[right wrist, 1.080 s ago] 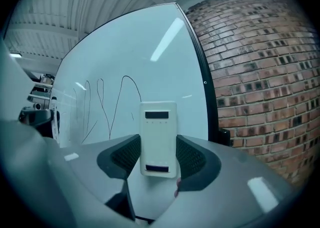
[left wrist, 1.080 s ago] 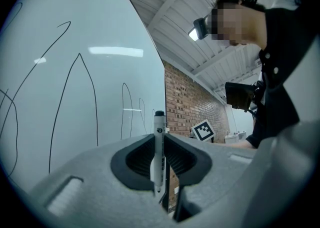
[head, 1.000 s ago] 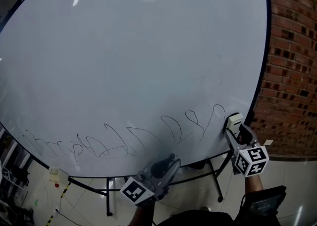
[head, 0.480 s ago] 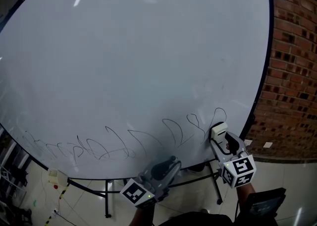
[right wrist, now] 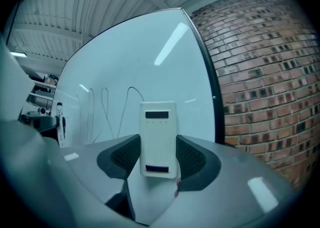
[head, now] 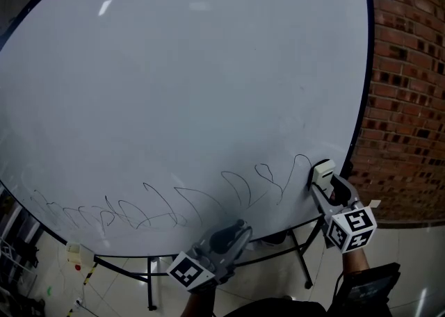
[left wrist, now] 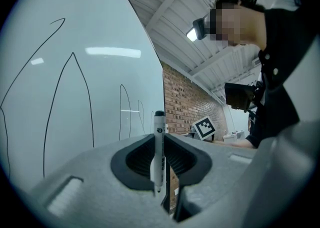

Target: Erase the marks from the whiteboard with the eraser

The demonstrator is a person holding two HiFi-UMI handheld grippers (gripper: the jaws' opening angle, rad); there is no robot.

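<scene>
The whiteboard (head: 188,86) fills the head view, with a row of thin black loops (head: 174,208) along its lower edge. My right gripper (head: 322,180) is shut on a white eraser (head: 322,171) at the board's lower right, just right of the last loop (head: 299,164). In the right gripper view the eraser (right wrist: 158,138) stands upright between the jaws, facing the board (right wrist: 140,72). My left gripper (head: 233,233) sits below the board's bottom edge, shut on a white marker (left wrist: 158,152) with a black cap.
A brick wall (head: 410,86) stands right of the board's black frame (head: 363,100). Under the board, stand legs (head: 300,253) rest on a tiled floor (head: 410,260). A person in dark clothes (left wrist: 280,72) shows in the left gripper view.
The right gripper with the eraser moved left and down half a second ago, then back right and up to the board's edge. The left gripper has stayed put.
</scene>
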